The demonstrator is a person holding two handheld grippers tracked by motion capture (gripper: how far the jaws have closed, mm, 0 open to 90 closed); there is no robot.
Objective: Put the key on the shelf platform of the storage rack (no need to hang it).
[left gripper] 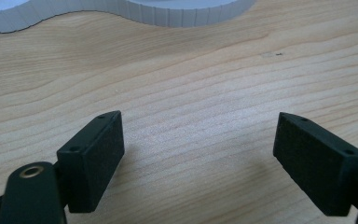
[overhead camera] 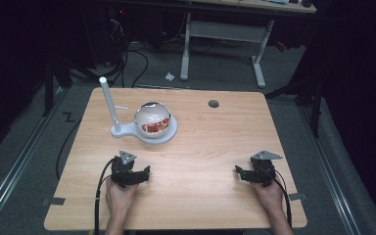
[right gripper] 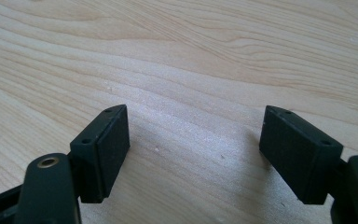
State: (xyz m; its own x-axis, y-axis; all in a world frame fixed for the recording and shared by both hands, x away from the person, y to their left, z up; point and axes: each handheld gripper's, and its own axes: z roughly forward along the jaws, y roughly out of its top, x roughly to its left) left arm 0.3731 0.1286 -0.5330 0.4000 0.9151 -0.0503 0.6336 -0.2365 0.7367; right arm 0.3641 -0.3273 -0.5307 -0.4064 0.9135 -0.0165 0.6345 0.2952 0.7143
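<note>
A clear round globe [overhead camera: 152, 119] with something red inside rests on a white base [overhead camera: 169, 135] that carries an upright white post [overhead camera: 108, 104], at the table's far left. My left gripper [overhead camera: 130, 171] sits low over the near left of the table, a short way in front of that base, open with bare wood between its pads [left gripper: 95, 156]. The base's ribbed white edge [left gripper: 186, 14] runs along the top of the left gripper view. My right gripper [overhead camera: 249, 174] rests at the near right, open, its pads [right gripper: 106, 147] wide apart over bare wood.
The light wooden table [overhead camera: 200, 147] has a small grey round cap [overhead camera: 213, 104] near its far edge. Black cables [overhead camera: 98, 196] trail from both grippers toward the near edge. Beyond the table stand a white desk frame [overhead camera: 223, 34] and floor cables.
</note>
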